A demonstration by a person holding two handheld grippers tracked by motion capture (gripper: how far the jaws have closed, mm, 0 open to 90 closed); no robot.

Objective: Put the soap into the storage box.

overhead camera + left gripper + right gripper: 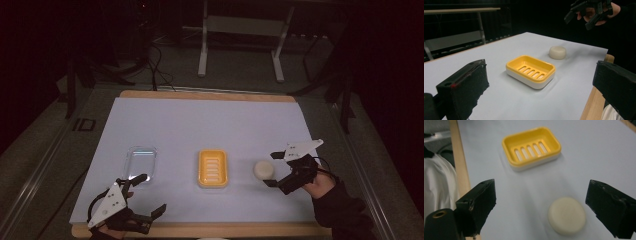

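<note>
At the right side of the table, the right gripper (270, 169) has its two black jaws spread wide, one on each side of a round white soap (263, 170), and it holds nothing. From the right gripper view the soap (566, 215) lies flat on the white sheet between the two jaws, closer to the right one, and I cannot tell if any jaw touches it. A hand in a dark sleeve (345, 207) carries this gripper from the lower right corner. Just left of the soap stands a yellow soap dish (213, 168) with slots in its bottom and a white base under it; it is empty and sits near the middle of the white sheet (200, 120). The left gripper (153, 194) is near the front edge at the left, jaws also wide apart and empty. In the left gripper view, the dish (530, 71) is in front of the jaws, the soap (557, 52) is behind it, and the other gripper (587, 12) hangs above. Beside the left gripper, farther from the person, a clear plastic lid (141, 161) lies on the sheet, well apart from the dish. The sheet covers a wooden table (200, 94), whose edge shows at the front and the back.
</note>
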